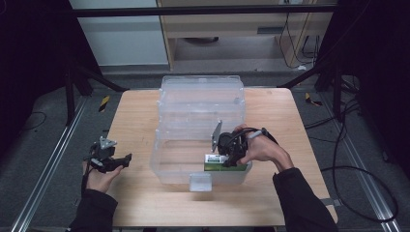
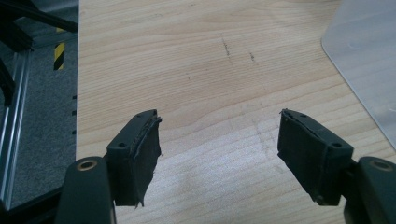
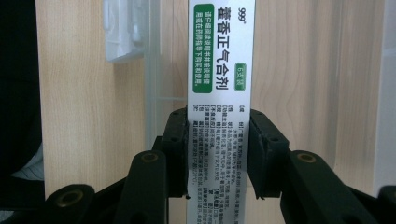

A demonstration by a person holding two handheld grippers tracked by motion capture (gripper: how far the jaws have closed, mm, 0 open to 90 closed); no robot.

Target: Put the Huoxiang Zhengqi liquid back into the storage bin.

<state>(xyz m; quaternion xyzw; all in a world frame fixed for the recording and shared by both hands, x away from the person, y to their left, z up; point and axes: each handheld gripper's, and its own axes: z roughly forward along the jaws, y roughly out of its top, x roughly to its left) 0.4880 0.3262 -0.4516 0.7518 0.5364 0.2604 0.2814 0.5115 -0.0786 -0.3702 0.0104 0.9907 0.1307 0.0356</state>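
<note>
A clear plastic bin (image 1: 201,104) stands open in the middle of the wooden table (image 1: 135,116). My right gripper (image 1: 227,157) reaches down into its near right corner, shut on a green and white medicine box (image 1: 216,164). In the right gripper view the two pads press both sides of the box (image 3: 220,70), whose white face with green labels and printed text points away from the camera. My left gripper (image 1: 126,158) rests at the table's left edge, open and holding nothing; its own view shows the pads (image 2: 144,149) wide apart over bare wood, with a corner of the bin (image 2: 369,70) at the right.
The bin's white latch (image 1: 200,182) juts out at its near wall. Metal frame rails (image 1: 53,159) run along the floor on both sides. A black cable (image 1: 358,169) loops on the floor at the right. Bare wood lies left and right of the bin.
</note>
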